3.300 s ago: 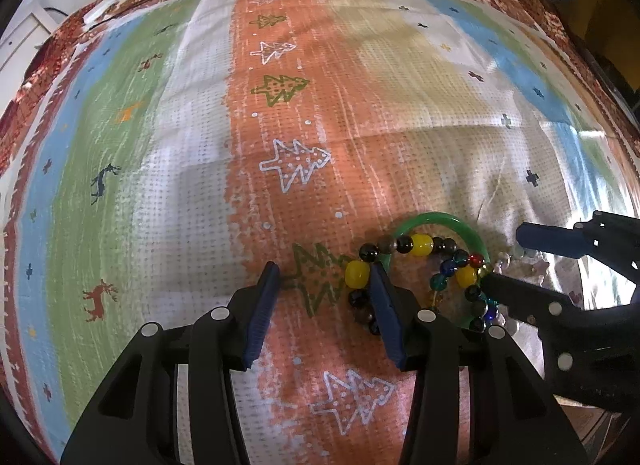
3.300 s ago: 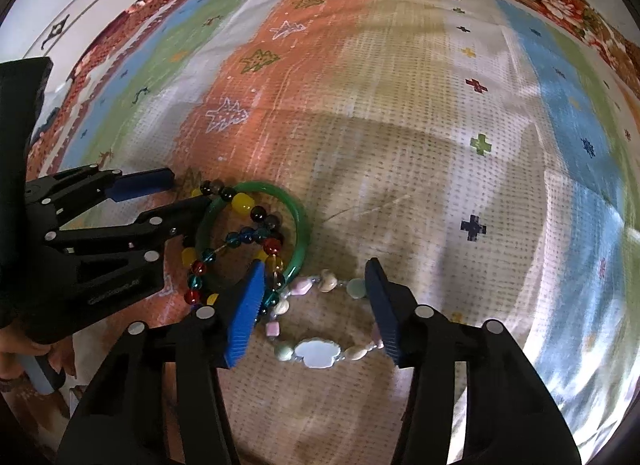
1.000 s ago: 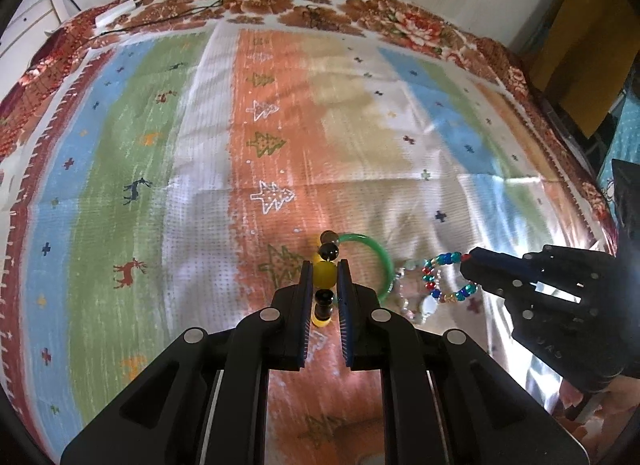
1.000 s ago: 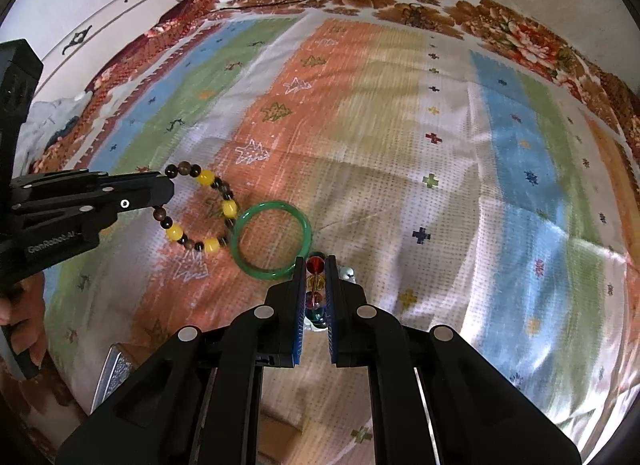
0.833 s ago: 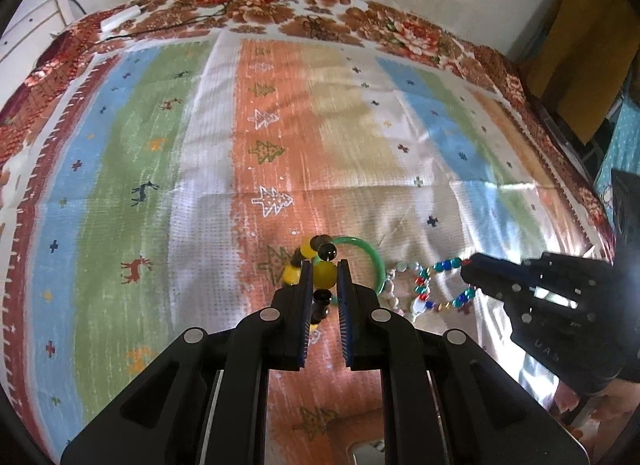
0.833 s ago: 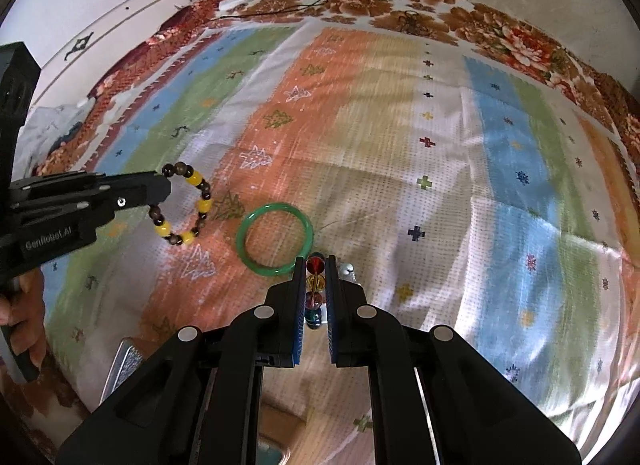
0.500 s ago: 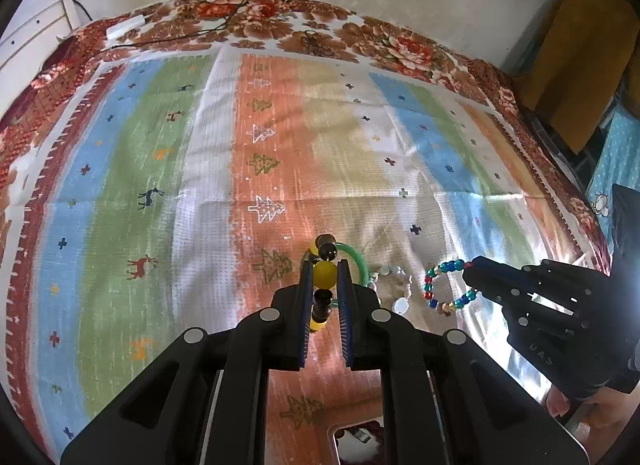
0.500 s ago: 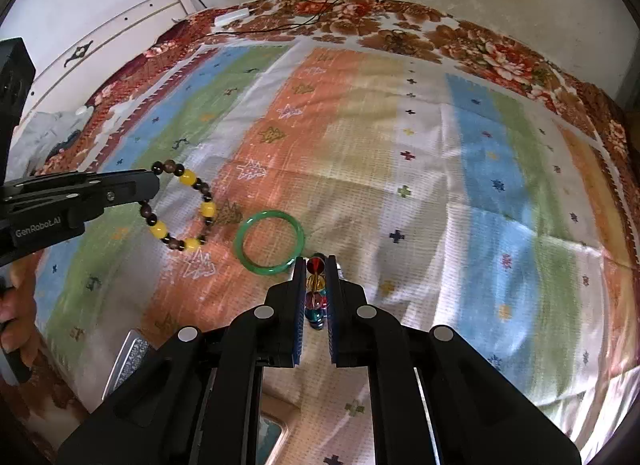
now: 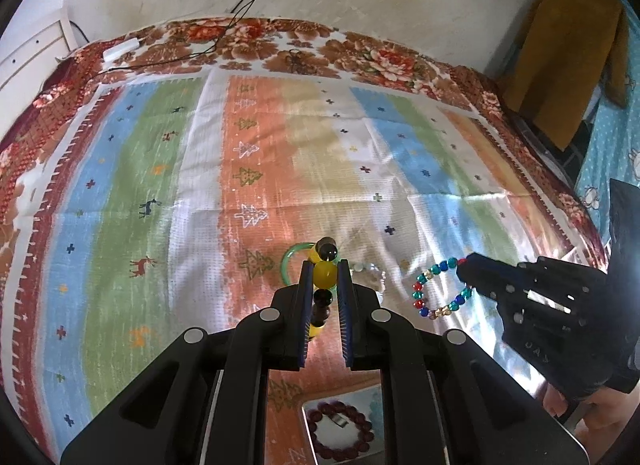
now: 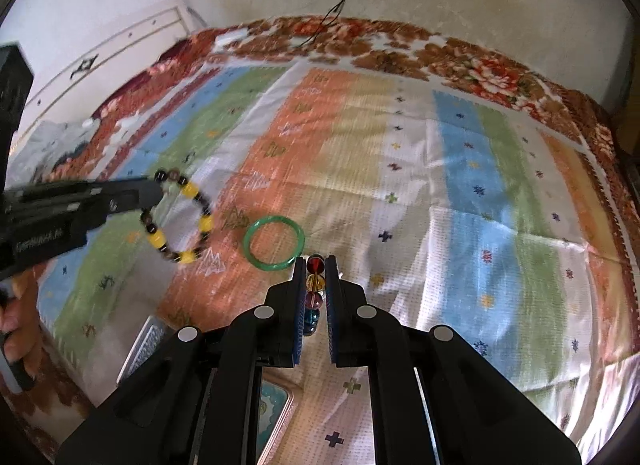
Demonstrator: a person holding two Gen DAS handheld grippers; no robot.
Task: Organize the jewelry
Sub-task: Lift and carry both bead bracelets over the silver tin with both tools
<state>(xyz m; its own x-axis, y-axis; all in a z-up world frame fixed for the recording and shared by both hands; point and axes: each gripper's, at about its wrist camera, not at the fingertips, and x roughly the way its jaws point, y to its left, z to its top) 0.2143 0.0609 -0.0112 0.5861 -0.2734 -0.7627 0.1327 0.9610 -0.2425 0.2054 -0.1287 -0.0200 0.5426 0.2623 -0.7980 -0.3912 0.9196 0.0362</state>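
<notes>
Hanging above the striped bedspread (image 9: 168, 169), the left claw (image 9: 325, 277) pinches the yellow-and-brown bead bracelet (image 10: 180, 217) and the right claw (image 10: 316, 265) pinches the multicolored bead bracelet (image 9: 440, 289), the green bangle (image 10: 274, 242) lying between them.

The left gripper (image 10: 150, 193) and its yellow-and-brown bead bracelet (image 10: 180, 221) are motion-blurred in the right wrist view. A pale bead bracelet (image 9: 370, 271) lies half hidden behind the gripper fingers. A metal box (image 9: 344, 431) holding a dark red bracelet (image 9: 340, 435) is partly covered and cut off at the bottom.

Green bangle (image 10: 273, 242), striped cloth (image 10: 460, 185)
</notes>
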